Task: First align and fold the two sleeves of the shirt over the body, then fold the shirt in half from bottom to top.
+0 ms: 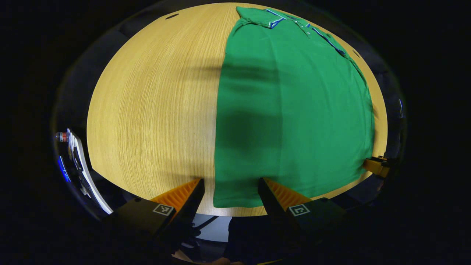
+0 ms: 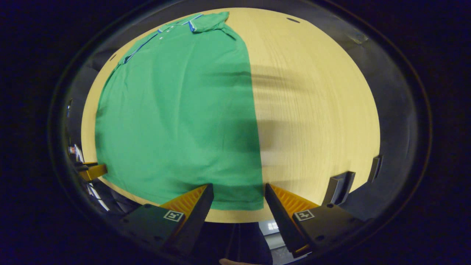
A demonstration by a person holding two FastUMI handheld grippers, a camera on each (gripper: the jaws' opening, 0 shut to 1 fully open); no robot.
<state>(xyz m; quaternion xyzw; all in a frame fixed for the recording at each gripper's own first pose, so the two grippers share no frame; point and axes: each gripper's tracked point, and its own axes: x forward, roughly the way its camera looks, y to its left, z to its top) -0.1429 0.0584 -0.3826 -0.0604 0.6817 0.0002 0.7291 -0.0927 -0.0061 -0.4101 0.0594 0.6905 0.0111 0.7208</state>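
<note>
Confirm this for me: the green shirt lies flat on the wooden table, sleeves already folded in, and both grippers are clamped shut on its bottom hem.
One thing is wrong: neither gripper is clamped. The left gripper view shows the left gripper open over the bottom hem, and the right gripper view shows the right gripper open likewise. The rest holds: the green shirt lies flat on the wooden table with its sleeves folded in.

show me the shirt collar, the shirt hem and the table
shirt collar (image 1: 274, 18), left gripper view, striped collar edge
shirt hem (image 2: 239, 204), right gripper view, bottom edge near corner
table (image 1: 154, 103), left gripper view, bare wood beside shirt
</note>
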